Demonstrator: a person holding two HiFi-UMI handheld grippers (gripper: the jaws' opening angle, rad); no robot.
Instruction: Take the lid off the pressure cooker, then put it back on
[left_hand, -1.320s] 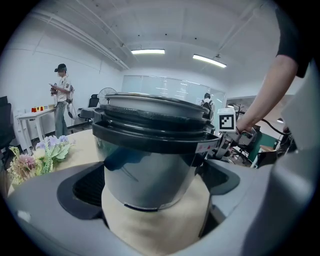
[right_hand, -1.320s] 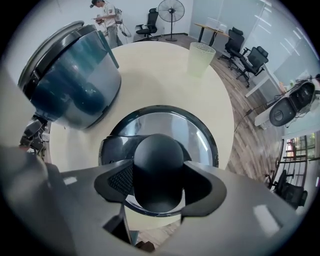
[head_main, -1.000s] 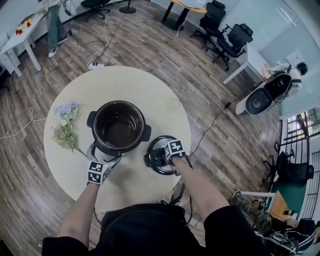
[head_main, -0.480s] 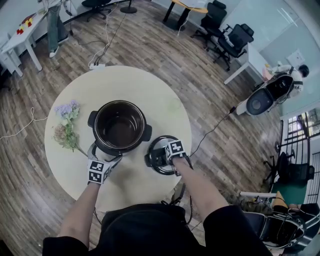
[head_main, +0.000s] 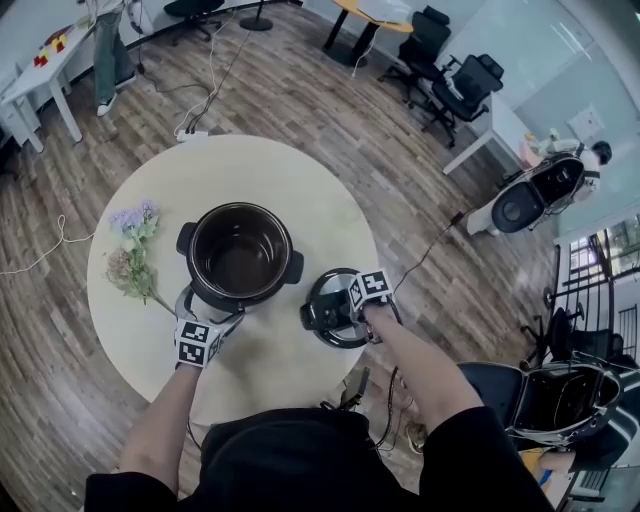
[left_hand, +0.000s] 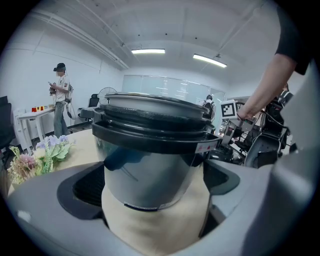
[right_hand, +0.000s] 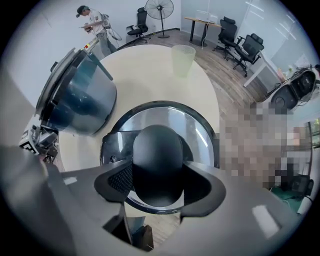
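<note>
The open pressure cooker (head_main: 240, 255) stands on the round table (head_main: 300, 180) with its dark inner pot showing. Its lid (head_main: 328, 310) hangs above the table's right edge. My right gripper (head_main: 352, 305) points straight down and is shut on the lid's black knob (right_hand: 157, 160), which fills the gap between the pads. In the right gripper view the lid's steel rim (right_hand: 200, 130) circles the knob and the cooker (right_hand: 75, 95) lies to the left. My left gripper (head_main: 208, 320) sits open at the cooker's near side. The cooker's steel body (left_hand: 150, 160) stands just ahead between the wide jaws.
A bunch of artificial flowers (head_main: 130, 250) lies on the table left of the cooker. A pale translucent cup (right_hand: 183, 60) stands on the far side of the table. Cables run across the wooden floor (head_main: 430, 240). Office chairs (head_main: 450, 70) stand further off, and a person (left_hand: 61, 97) is beyond the table.
The right gripper has risen with the lid and carried it a little to the right, toward the table's edge. The left gripper and the cooker have stayed put.
</note>
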